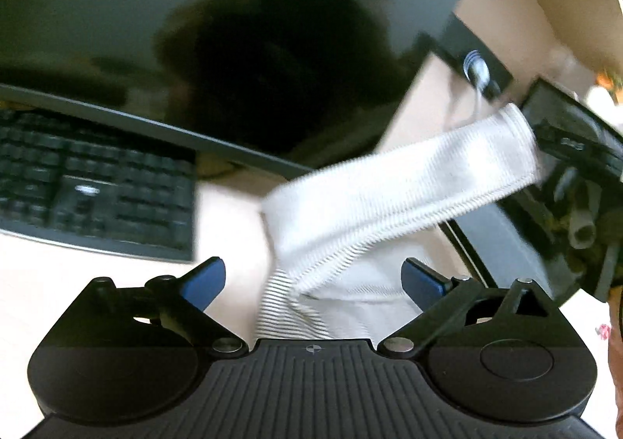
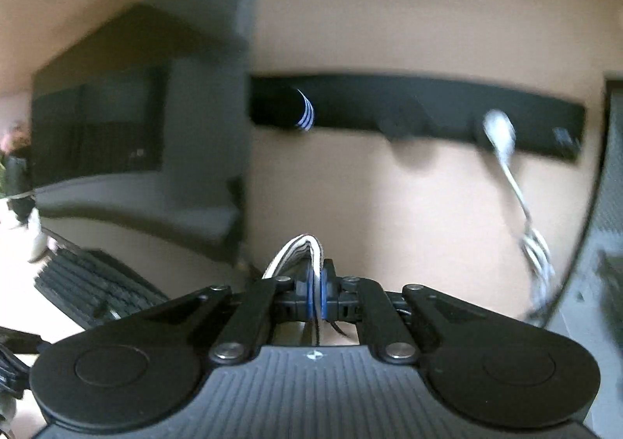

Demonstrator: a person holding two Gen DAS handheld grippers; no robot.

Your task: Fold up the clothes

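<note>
Pale counter (image 1: 46, 275), keyboard (image 1: 93, 186) at its rear; left gripper (image 1: 311, 279) wide open, empty, around the white garment (image 1: 381, 190); right gripper (image 2: 317, 283) clamps its hem.

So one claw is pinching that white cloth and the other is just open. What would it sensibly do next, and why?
Probably carry the pinched end across and lay it over the rest, making the fold. The right gripper has its jaws shut on the edge of the white striped garment, which hangs lifted towards it, while the left gripper stands open with cloth between its jaws, gripping nothing.
</note>
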